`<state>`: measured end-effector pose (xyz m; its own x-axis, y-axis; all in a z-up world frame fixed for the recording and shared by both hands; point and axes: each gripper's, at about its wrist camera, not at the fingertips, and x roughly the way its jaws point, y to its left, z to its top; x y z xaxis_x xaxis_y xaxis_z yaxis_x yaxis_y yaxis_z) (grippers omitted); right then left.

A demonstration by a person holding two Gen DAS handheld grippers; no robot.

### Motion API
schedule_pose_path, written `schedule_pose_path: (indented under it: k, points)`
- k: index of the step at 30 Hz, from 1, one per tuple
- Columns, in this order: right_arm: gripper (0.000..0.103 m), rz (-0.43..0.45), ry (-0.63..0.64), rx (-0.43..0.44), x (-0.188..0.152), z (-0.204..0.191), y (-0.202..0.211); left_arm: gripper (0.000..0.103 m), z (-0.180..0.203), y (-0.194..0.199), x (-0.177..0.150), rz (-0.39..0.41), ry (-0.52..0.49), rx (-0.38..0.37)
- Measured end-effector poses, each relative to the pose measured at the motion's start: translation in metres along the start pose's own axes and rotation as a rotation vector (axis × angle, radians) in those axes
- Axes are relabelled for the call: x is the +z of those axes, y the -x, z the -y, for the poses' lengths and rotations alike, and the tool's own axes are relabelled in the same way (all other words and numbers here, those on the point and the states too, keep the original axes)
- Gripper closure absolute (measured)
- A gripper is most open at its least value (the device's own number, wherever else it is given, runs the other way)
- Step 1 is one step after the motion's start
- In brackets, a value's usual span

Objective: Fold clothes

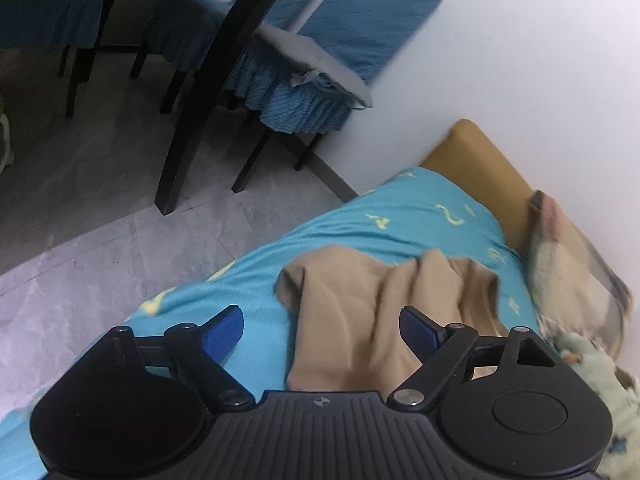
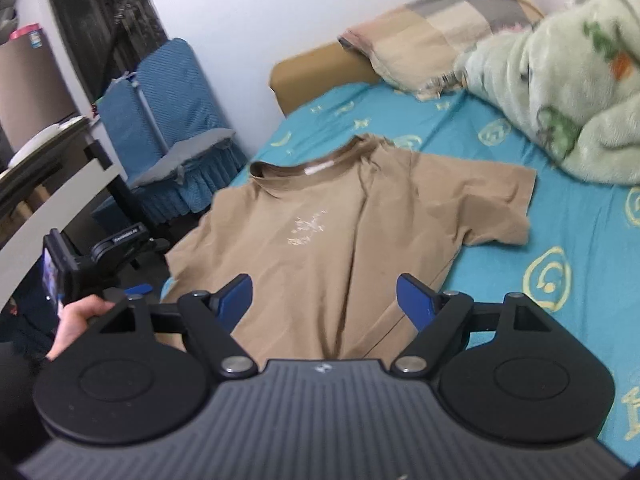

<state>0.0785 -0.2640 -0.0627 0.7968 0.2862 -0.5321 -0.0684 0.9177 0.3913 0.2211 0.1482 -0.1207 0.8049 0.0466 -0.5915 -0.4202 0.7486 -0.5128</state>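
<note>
A tan T-shirt [image 2: 320, 232] lies front up on the turquoise bed sheet [image 2: 580, 240], collar toward the headboard, right sleeve spread out. In the left wrist view the shirt [image 1: 360, 312] looks rumpled, with a fold standing up. My left gripper [image 1: 322, 334] is open and empty, hovering over the shirt's left side near the bed edge. My right gripper [image 2: 324, 298] is open and empty above the shirt's lower hem. The left gripper and the hand holding it [image 2: 80, 312] show at the left of the right wrist view.
A green fleece blanket [image 2: 560, 80] and a plaid pillow [image 2: 432, 28] lie by the tan headboard [image 2: 320, 76]. Chairs with blue covers [image 1: 320, 60] and a dark table leg [image 1: 200, 100] stand on the grey floor beside the bed. A white wall runs behind.
</note>
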Motion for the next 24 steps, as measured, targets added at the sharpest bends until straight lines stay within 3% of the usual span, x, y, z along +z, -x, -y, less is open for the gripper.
schedule_pose_path:
  k: [5, 7, 9, 11, 12, 15, 19, 21, 24]
  points:
    - [0.022, -0.071, -0.085, -0.02, 0.0, 0.022, -0.033, 0.023, 0.009, -0.042, 0.007, -0.001, 0.018, -0.012]
    - [0.022, -0.081, -0.116, -0.022, 0.0, 0.029, -0.04, 0.039, 0.012, -0.053, 0.009, -0.018, 0.022, 0.001]
    - [0.022, -0.082, -0.122, -0.026, 0.001, 0.032, -0.043, 0.073, 0.019, -0.057, 0.013, -0.02, -0.009, 0.03]
    - [0.022, -0.079, -0.118, -0.029, 0.001, 0.031, -0.043, 0.091, 0.031, -0.055, 0.016, -0.012, -0.085, 0.035]
    - [0.022, -0.075, -0.123, -0.026, 0.002, 0.031, -0.041, 0.094, 0.039, -0.053, 0.017, -0.005, -0.135, 0.038]
    - [0.022, -0.057, -0.165, -0.01, 0.004, 0.035, -0.034, 0.099, 0.078, -0.035, 0.011, 0.06, -0.392, 0.047]
    - [0.022, -0.04, -0.224, -0.014, 0.006, 0.045, -0.025, 0.099, 0.145, -0.004, -0.045, 0.233, -0.905, 0.022]
    - [0.022, -0.033, -0.249, -0.018, 0.007, 0.05, -0.02, 0.099, 0.17, 0.008, -0.084, 0.248, -1.105, -0.03]
    - [0.022, -0.021, -0.278, -0.02, 0.008, 0.056, -0.015, 0.099, 0.189, 0.011, -0.141, 0.159, -1.279, -0.127]
